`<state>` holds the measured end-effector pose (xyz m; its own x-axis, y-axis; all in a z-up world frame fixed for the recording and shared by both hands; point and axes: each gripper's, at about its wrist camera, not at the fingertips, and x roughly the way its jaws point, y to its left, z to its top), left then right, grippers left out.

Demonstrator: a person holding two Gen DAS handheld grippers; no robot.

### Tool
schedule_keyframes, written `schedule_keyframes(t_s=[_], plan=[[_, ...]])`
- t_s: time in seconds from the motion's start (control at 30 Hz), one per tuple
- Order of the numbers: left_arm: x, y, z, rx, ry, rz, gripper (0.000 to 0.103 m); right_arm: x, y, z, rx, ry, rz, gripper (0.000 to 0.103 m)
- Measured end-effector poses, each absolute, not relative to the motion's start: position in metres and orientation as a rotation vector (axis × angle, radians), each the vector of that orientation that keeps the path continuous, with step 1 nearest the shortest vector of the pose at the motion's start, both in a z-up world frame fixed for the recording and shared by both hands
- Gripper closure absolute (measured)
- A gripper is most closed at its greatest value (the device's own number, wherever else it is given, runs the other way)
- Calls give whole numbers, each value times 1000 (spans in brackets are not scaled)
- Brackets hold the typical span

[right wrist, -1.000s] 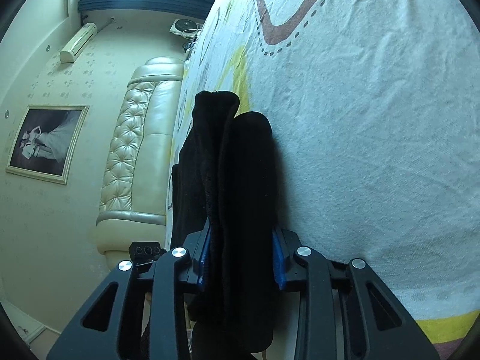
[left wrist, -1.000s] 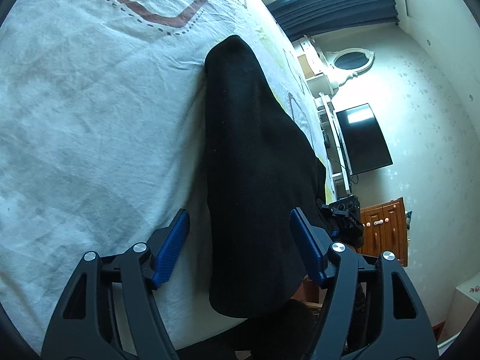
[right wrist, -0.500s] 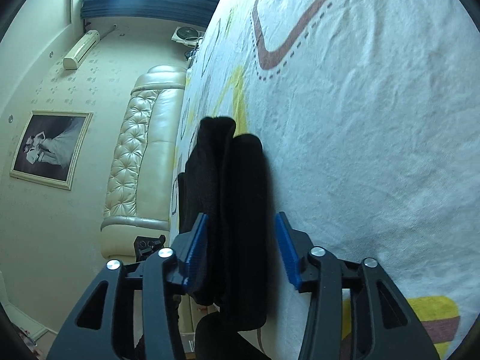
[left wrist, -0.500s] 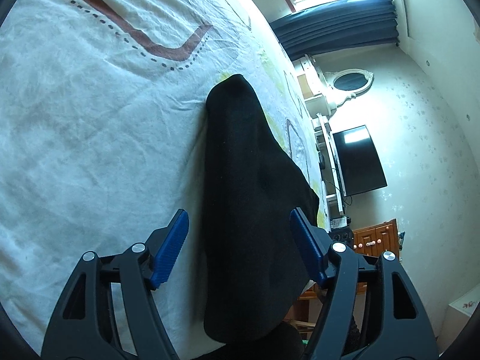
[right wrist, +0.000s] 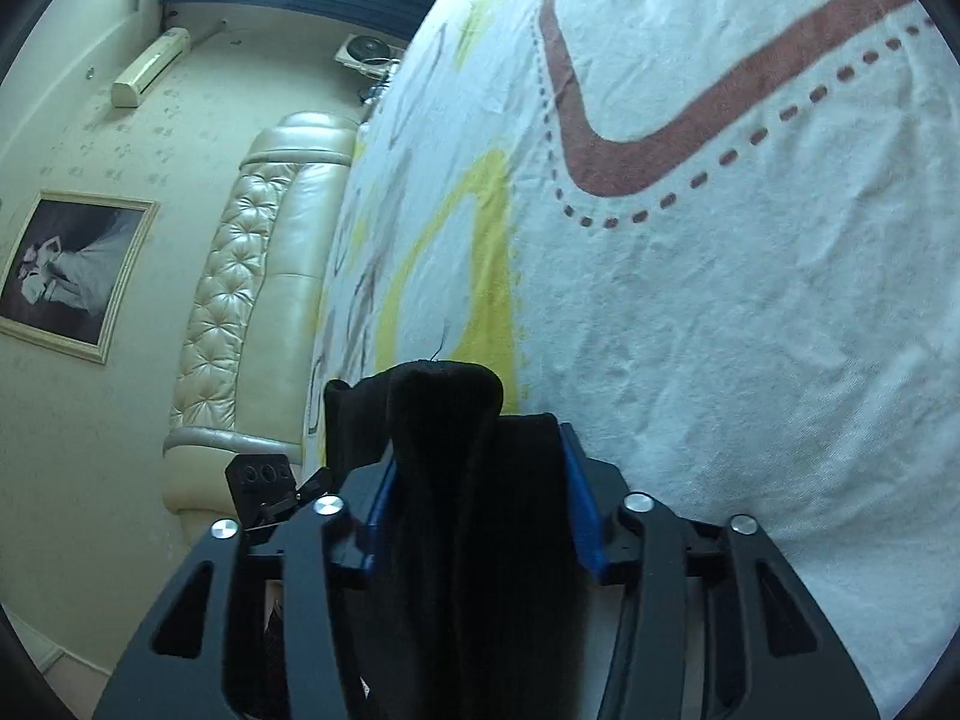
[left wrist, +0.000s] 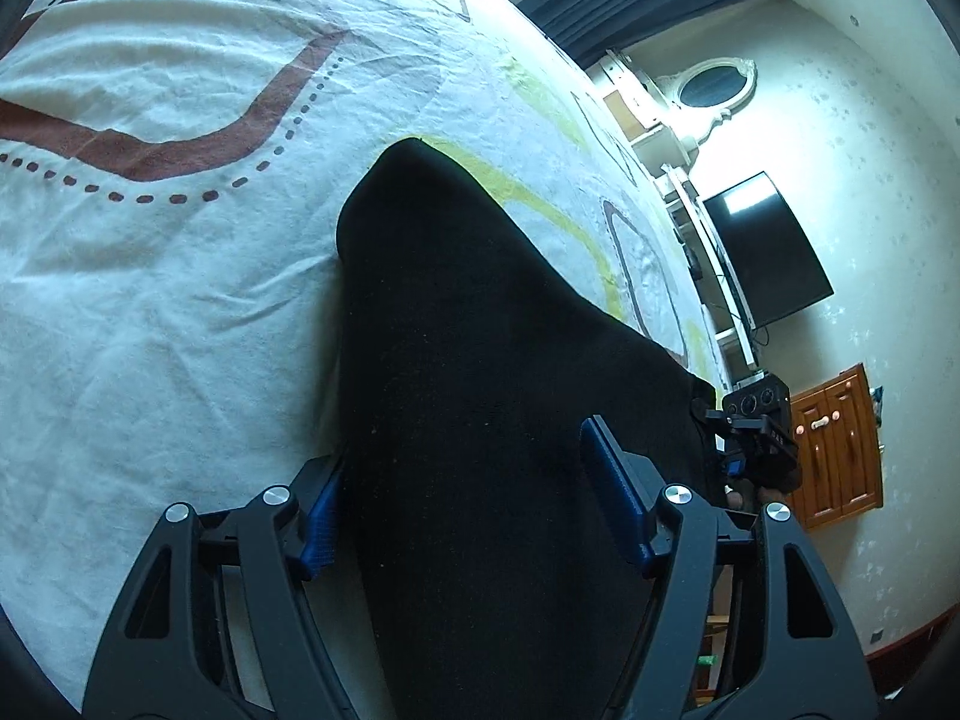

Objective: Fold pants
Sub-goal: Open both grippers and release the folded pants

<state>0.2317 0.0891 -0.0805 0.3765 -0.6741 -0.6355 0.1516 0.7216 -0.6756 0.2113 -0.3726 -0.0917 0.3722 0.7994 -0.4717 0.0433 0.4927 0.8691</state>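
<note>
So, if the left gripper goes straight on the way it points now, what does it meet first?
Most likely the black pants: they lie directly ahead of the left gripper, between its open jaws. Beyond them is the patterned bedsheet. Depth is hard to judge.

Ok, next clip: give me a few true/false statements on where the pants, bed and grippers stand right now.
1. The black pants lie on a white patterned bedspread. True.
2. The pants are spread out flat, both legs apart. False: they are folded into a narrow stack.
3. The right gripper has the pants between its fingers. True; its jaws are closing.
4. The left gripper is pinched shut on a thin edge. False: its fingers stand wide, straddling the pants.
5. A dark screen hangs on the wall. True.
</note>
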Motion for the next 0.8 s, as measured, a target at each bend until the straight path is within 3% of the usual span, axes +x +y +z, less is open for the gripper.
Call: schedule_keyframes(t_s=[0.03, 0.1, 0.47, 0.67, 0.8], plan=[[232, 90, -81, -565, 1059, -570, 35, 212, -376, -95, 971, 1093, 592, 69], [232, 91, -81, -562, 1054, -579, 35, 210, -382, -100, 1001, 1085, 613, 71], [229, 100, -81, -612, 1038, -583, 33, 185, -412, -104, 1091, 1013, 612, 68], [213, 99, -73, -596, 1039, -503, 22, 148, -422, -98, 1071, 1011, 554, 55], [191, 95, -64, -547, 1040, -422, 12, 119, -415, -88, 1003, 1013, 511, 38]])
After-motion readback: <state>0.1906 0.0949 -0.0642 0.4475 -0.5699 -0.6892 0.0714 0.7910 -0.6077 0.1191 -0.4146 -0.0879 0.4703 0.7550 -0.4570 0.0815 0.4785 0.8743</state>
